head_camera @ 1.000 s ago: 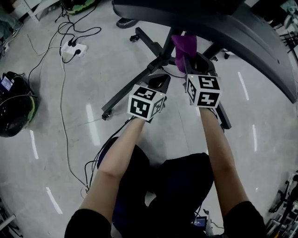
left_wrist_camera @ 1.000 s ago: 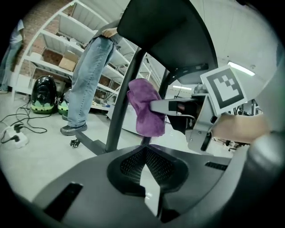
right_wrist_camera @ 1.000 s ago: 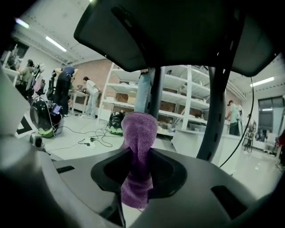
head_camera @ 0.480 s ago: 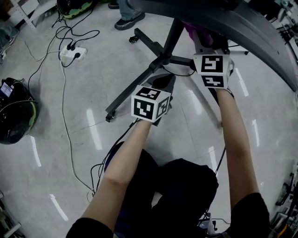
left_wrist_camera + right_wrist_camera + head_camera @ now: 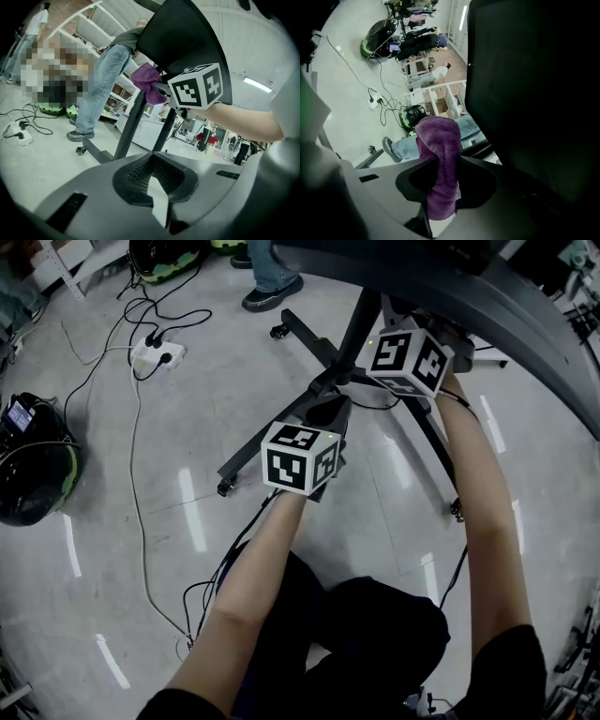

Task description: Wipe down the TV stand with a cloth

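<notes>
Right gripper point(image 5: 438, 196): jaws clenched on the purple cloth point(image 5: 440, 157). The cloth is pinched low and its free end stands up out of the jaws. Seen from the left gripper view, the cloth sits high up at the lower edge of the dark TV panel point(image 5: 529, 93), right beside the TV stand point(image 5: 358, 324) pole. I can't tell whether it's actually touching either one.

Left gripper point(image 5: 157, 194): jaws closed on each other with nothing between them. It's held lower than the right one and well apart from it, above the stand's hub where the legs point(image 5: 246, 457) spread out. It's not touching the stand.

Both forearms reach forward from the person, and the right is stretched further, up under the panel.

Around them is a glossy grey floor. A white power strip point(image 5: 155, 354) with cables trailing from it lies to the left of the stand. A black-and-green unit point(image 5: 33, 470) sits at the far left. A bystander in jeans point(image 5: 101, 84) stands just beyond the stand's far leg.
</notes>
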